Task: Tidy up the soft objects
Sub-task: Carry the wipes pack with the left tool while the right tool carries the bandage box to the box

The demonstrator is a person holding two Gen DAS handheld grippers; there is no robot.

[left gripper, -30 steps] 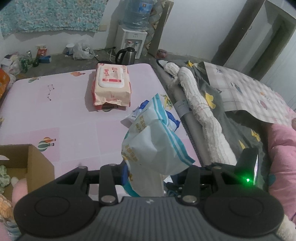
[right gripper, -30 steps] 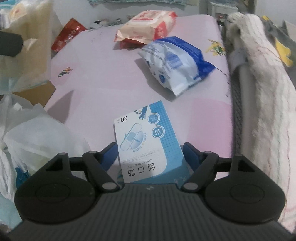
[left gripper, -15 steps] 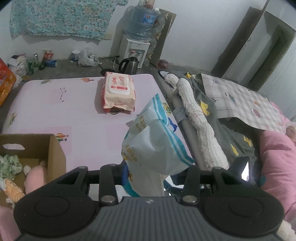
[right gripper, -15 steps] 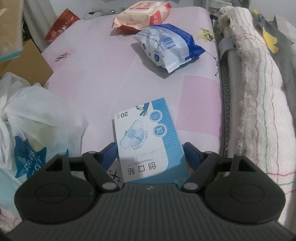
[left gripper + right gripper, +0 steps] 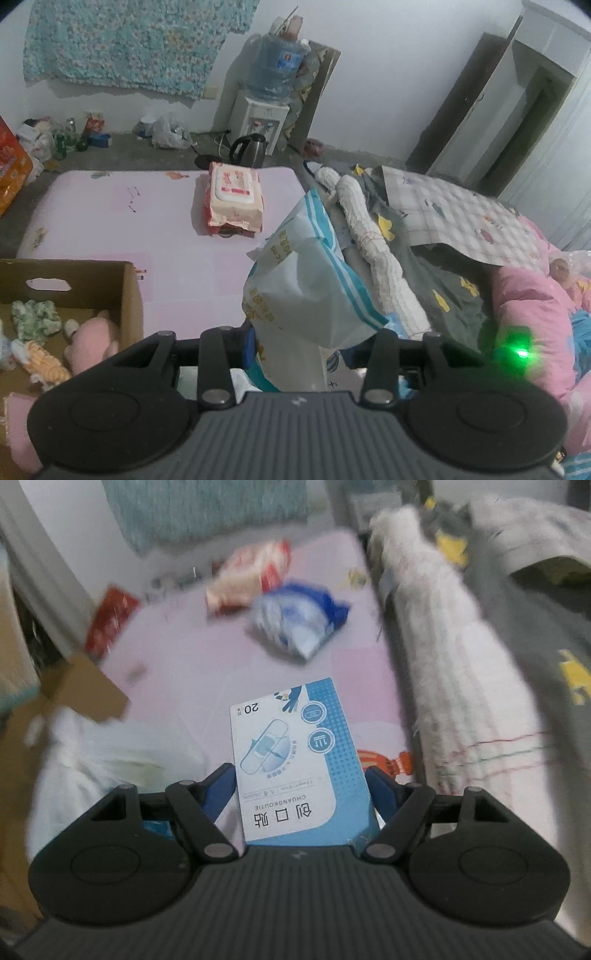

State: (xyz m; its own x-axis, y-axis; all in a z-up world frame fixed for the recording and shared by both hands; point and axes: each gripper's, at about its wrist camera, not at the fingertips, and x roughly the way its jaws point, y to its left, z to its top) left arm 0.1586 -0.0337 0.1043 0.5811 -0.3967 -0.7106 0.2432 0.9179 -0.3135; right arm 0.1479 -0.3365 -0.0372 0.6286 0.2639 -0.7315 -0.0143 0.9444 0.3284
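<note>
Since a second ago I have lifted both tools higher: in the left view the cardboard box [image 5: 77, 295] has come further into sight at the near left, and the right view now blurs with motion.

My left tool [image 5: 308, 343] is clamped on the lower end of a soft pale pouch with teal stripes [image 5: 306, 291], which stands up crumpled and slack between the fingers, held off the pink surface [image 5: 110, 221]. I judge I hold it by the end so it can go into the box, where plush toys [image 5: 92, 339] already lie. My right tool [image 5: 301, 794] is closed on a flat blue-and-white plaster box [image 5: 295, 760], printed side up, its far end sticking out over the surface; it looks stiff beside the pouch.

Further out in the right view, a white plastic bag [image 5: 110, 760] slumps at the near left. Beyond, a blue and white packet [image 5: 299, 624] lies on the surface, and past it a red and cream wet-wipe pack [image 5: 232, 199], which sits flat, well apart from the box. Along the right edge runs a rolled white towel [image 5: 443, 664]. At the far wall stands a water dispenser [image 5: 262, 122] with a kettle [image 5: 247, 149] beside it.
</note>
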